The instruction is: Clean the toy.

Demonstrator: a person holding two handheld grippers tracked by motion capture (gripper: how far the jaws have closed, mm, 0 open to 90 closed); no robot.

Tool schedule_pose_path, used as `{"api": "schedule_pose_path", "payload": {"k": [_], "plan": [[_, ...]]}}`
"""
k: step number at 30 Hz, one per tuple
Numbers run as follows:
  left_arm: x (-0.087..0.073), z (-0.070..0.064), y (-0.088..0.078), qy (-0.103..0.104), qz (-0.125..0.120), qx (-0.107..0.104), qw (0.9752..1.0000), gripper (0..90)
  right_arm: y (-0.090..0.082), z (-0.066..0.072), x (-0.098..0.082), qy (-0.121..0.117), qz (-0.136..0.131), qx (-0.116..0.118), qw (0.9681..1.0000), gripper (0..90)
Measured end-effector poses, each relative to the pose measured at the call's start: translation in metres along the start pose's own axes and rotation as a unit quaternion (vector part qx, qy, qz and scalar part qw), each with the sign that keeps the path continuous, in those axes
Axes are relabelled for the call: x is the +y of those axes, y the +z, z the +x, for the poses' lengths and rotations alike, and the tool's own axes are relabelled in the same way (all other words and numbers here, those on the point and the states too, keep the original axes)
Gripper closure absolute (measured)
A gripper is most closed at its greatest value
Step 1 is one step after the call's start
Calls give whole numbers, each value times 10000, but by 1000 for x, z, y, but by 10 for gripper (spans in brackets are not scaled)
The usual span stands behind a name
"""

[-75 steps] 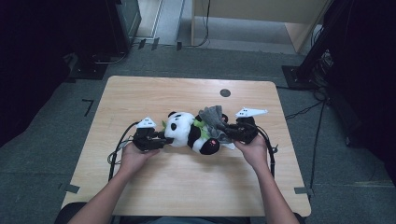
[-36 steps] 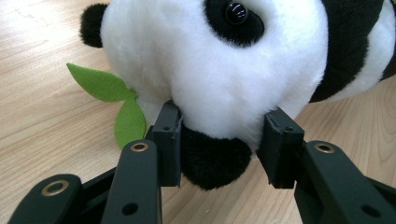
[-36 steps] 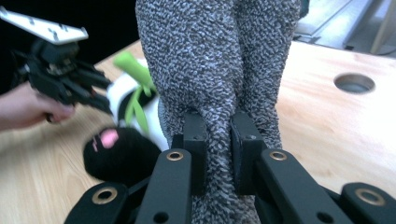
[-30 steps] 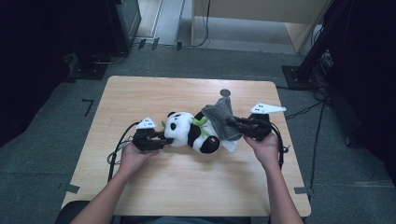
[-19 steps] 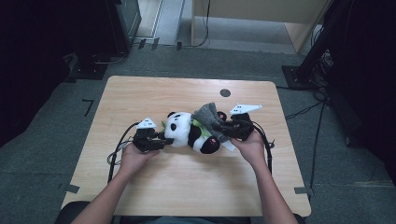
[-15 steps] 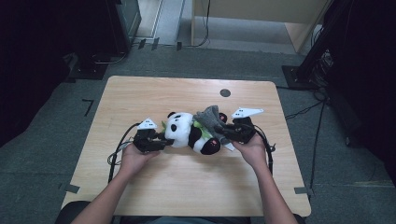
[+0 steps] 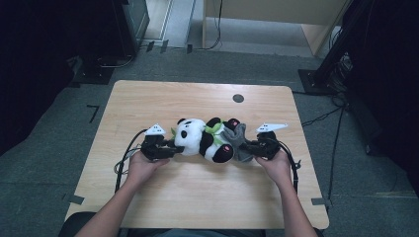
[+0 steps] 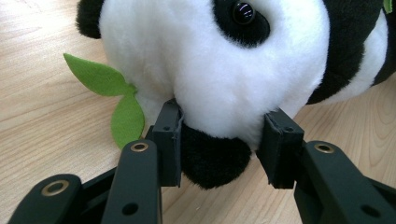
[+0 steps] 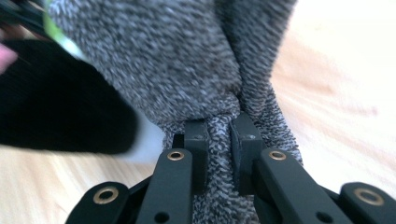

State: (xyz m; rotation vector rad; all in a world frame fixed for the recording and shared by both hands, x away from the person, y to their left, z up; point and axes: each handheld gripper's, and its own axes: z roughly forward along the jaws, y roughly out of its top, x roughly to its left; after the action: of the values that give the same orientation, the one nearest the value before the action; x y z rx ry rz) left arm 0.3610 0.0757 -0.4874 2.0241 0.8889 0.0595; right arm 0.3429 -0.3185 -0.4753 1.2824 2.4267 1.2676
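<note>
A black-and-white plush panda (image 7: 200, 138) lies on its side across the middle of the wooden table (image 7: 163, 98), head to the left. My left gripper (image 7: 170, 147) is shut on the panda's head (image 8: 219, 70); its pads (image 8: 169, 135) press the white fur on both sides of the black ear. A grey knitted cloth (image 7: 239, 140) covers the panda's lower end. My right gripper (image 7: 247, 147) is shut on a bunched fold of that cloth (image 9: 219, 135), low near the tabletop. Green felt leaves (image 8: 112, 100) stick out beside the head.
A small dark round grommet (image 7: 238, 98) sits near the table's far edge. Cables (image 7: 123, 163) trail from both grippers toward the front edge. Dark equipment and a cabinet stand on the floor beyond the table.
My right gripper, shut on the grey cloth, had lifted up and to the right a second ago and has come back down to the table. The left gripper and panda head stayed put.
</note>
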Motion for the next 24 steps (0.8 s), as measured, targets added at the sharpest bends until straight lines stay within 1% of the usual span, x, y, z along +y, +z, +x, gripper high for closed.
{"api": "schedule_pose_path", "payload": {"k": [1,2,3,4,5,6,7,8,9,10,11,12,13,14,16,17,18,19,20,21,22,24], "plan": [[0,0,0,2,1,-1,10000,570,1,-2,-2,33,103,-35,9999,809],[0,0,0,7,5,0,10000,570,3,-4,-4,48,140,-44,9999,809],[0,0,0,9,11,2,10000,569,3,-7,-6,163,100,-1,9998,808],[0,0,0,13,15,20,10000,568,3,-9,-7,193,88,11,9998,807],[0,0,-1,34,22,32,10000,568,3,-10,-8,210,111,0,9997,807],[0,0,-1,59,27,32,10000,568,2,-11,-8,190,173,-72,9996,807],[0,0,-1,59,27,32,10000,568,2,-11,-8,190,173,-72,9996,807],[1,0,-1,64,33,33,10000,568,2,-12,-9,206,253,-163,9993,807],[1,0,-1,75,39,36,10000,569,-1,-17,-10,330,326,-268,9986,807],[0,0,-1,88,47,38,9999,569,-1,-17,-10,330,326,-268,9986,807],[0,0,-1,98,43,43,9999,569,-4,-19,-10,406,339,-350,9980,807],[0,0,-1,112,48,50,9999,569,-13,-24,-10,525,282,-468,9971,807],[0,0,-1,122,47,52,9999,569,-13,-24,-10,525,282,-468,9971,807],[0,0,-1,133,47,55,9999,568,-24,-27,-9,600,85,-502,9969,807],[0,-1,-1,138,44,63,9999,568,-37,-26,-4,654,-237,-535,9961,807],[0,-1,-1,147,46,71,9999,568,-44,-24,0,632,-398,-531,9958,807],[0,-1,-1,147,46,71,9999,569,-44,-24,0,632,-398,-531,9958,807],[0,-1,-1,149,45,71,9999,569,-49,-22,4,592,-527,-550,9953,807],[-1,-1,-1,148,44,73,9999,568,-59,-17,13,492,-761,-576,9942,808],[-1,-1,-1,147,42,77,9999,568,-59,-17,13,492,-761,-576,9942,808],[-1,-1,-1,162,35,85,9998,569,-63,-15,17,485,-891,-602,9930,808],[-1,-2,0,153,30,85,9998,568,-71,-13,26,521,-1179,-676,9893,809]]}}
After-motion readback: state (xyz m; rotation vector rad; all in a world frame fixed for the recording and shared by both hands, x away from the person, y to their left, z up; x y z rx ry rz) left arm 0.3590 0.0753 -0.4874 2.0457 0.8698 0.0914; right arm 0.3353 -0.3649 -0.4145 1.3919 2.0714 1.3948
